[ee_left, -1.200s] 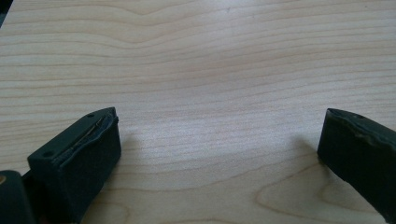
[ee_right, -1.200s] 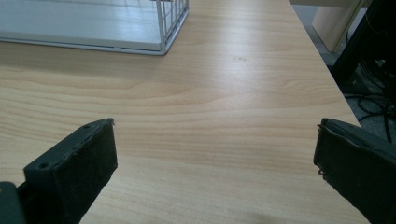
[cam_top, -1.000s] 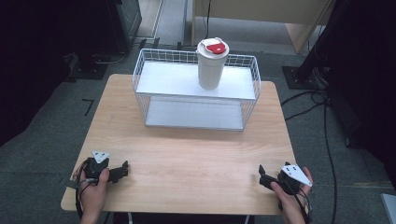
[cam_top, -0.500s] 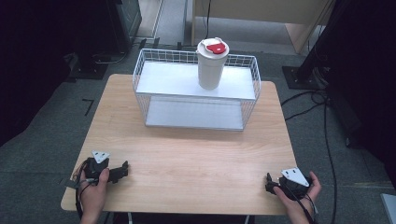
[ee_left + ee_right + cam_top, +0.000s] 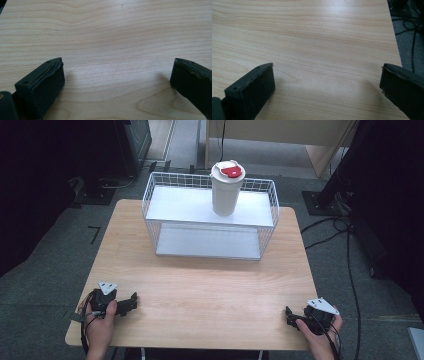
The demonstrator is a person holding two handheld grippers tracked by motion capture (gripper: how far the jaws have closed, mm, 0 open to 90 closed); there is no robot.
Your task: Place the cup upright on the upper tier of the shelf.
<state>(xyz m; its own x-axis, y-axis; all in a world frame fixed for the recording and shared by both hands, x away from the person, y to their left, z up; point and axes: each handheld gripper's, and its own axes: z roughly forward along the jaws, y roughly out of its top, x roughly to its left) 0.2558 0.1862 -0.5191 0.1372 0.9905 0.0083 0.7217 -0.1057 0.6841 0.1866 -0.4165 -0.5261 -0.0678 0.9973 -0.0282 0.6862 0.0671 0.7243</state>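
Observation:
A white cup with a red-and-white lid stands upright on the top shelf of a white wire basket rack at the far side of the wooden table. My left gripper rests near the table's front left corner, held by a hand, jaws wide apart over bare wood. Held low at the front right corner, my right gripper is open too, with nothing between its jaws.
The rack has a lower white shelf with nothing on it. Cables trail over the grey floor right of the table. Dark equipment stands at the back left and right. Bare wood stretches between the grippers and the rack.
The right gripper has drawn back toward the table's front right corner and dropped a little. The left gripper and the cup have stayed put.

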